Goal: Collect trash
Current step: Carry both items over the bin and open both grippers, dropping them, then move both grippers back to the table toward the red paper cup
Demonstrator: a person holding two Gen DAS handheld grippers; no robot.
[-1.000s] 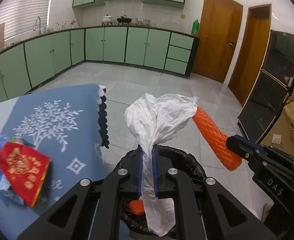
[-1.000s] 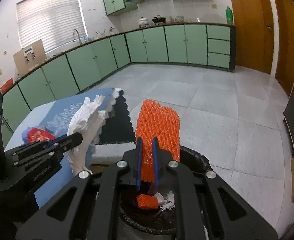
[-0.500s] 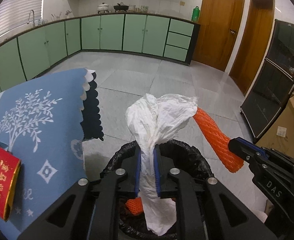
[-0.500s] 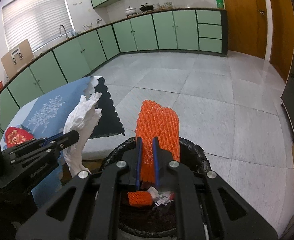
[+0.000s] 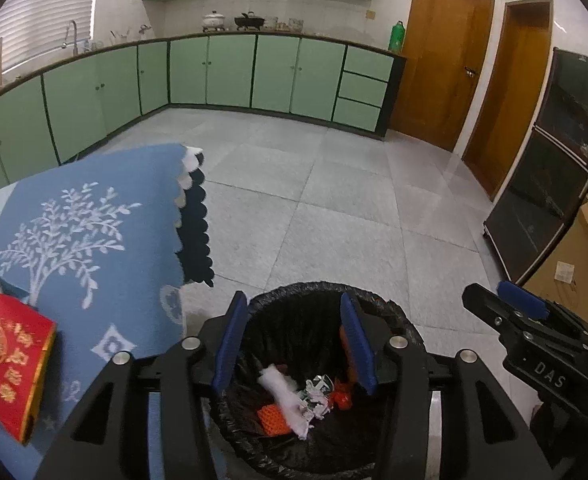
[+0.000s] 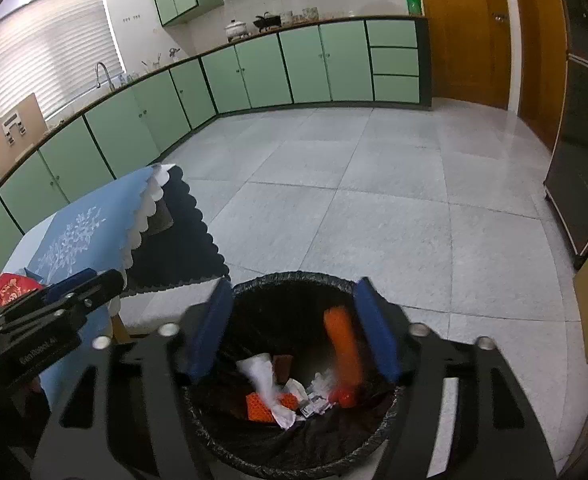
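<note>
Far left, on the tabletop under a blue tablecloth (image 5: 94, 240) with a white tree pattern, lies a red packet with gold print (image 5: 10, 360), with something blue and green half hidden behind it; these look like the trash not yet collected.

Just right of the table's edge stands the black-lined trash bin (image 5: 393, 316). The left tongs (image 5: 294, 344) hang over its mouth with the jaws opening and nothing between them. Below them a white crumpled tissue (image 5: 286, 400) lies in the bin, across an orange foam net piece (image 5: 272, 418) and beside small scraps of paper.

Further right, the right tongs (image 6: 294, 328) also hover above the bin, jaws opening; the orange foam net sleeve (image 6: 341, 348) appears blurred just inside the right pad, apparently free and dropping in.

The step in hand looks like the release of both pieces into the bin. Next, I judge, both tongs should swing leftward to the tabletop, with the left one best placed for the red packet, which lies flat and calls for a low grip on its edge.
</note>
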